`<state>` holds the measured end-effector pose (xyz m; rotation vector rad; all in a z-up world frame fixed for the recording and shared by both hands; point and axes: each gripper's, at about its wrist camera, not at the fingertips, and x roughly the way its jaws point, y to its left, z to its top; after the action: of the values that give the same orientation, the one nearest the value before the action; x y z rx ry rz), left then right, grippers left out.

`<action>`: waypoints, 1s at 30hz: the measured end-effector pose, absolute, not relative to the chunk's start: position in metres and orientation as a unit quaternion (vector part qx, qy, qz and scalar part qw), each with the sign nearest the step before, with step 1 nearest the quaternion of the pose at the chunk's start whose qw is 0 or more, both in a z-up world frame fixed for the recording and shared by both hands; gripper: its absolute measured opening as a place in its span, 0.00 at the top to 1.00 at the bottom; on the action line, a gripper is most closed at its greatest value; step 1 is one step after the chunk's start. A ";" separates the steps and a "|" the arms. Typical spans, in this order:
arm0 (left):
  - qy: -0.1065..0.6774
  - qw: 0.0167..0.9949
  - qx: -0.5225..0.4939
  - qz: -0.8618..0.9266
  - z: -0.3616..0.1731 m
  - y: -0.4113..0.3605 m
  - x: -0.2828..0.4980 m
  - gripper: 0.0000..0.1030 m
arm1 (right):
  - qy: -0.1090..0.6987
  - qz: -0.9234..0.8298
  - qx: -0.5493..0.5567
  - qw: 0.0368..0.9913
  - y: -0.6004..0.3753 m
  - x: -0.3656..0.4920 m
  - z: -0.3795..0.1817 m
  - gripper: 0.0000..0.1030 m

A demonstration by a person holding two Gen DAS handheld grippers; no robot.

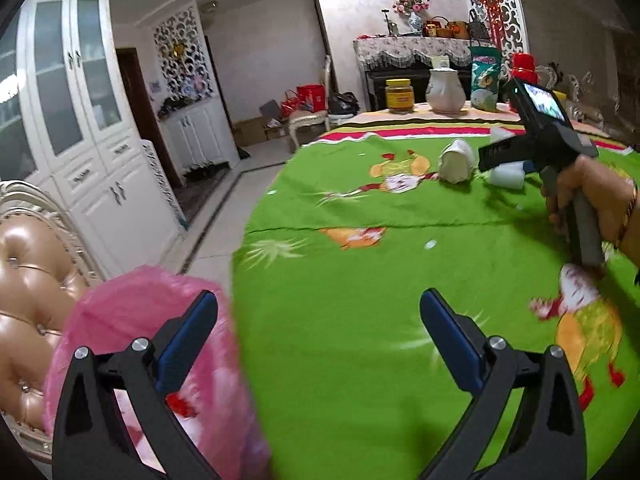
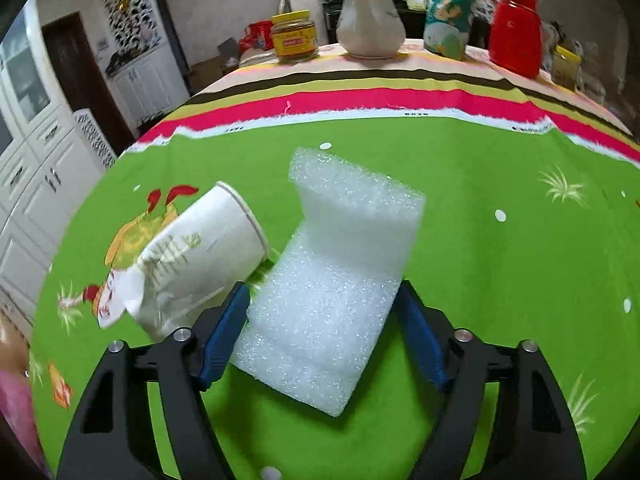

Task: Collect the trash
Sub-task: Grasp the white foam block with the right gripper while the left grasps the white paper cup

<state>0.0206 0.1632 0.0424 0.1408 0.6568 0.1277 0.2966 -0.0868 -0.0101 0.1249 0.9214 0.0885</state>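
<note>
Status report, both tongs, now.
Right tongs around foam piece, grip unconfirmed. Left tongs open, empty, beside pink bag. Crushed paper cup touching foam.

The right gripper (image 2: 320,334) reaches over the green tablecloth (image 2: 500,280) with a white foam block (image 2: 332,292) between its blue pads (image 2: 222,340). The left pad lies against the foam's side, and the right pad sits right at its other side (contact there is hard to judge). A crumpled paper cup (image 2: 192,264) lies on its side just left of the foam, touching the left finger. Along the table's far edge stand a yellow-lidded jar (image 2: 294,36), a white jug (image 2: 370,26), a green packet (image 2: 450,16) and a red flask (image 2: 516,32).
</note>
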 end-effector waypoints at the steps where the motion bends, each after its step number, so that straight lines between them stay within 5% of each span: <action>1: 0.327 0.942 0.058 0.053 0.044 0.160 0.030 0.05 | 0.443 0.048 0.058 0.893 -0.089 0.294 -0.010 0.36; 18: 0.415 0.909 0.004 -0.035 0.006 0.039 0.251 0.05 | 0.424 0.077 0.047 0.901 -0.190 0.191 -0.003 0.42; 30: 0.447 0.893 0.046 -0.015 -0.014 -0.011 0.320 0.10 | 0.442 0.072 0.045 0.893 -0.193 0.196 -0.008 0.42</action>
<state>0.3203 -0.0105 -0.0138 0.0954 0.9275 -0.0319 0.1964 -0.1925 -0.0076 0.0939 0.9172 0.1493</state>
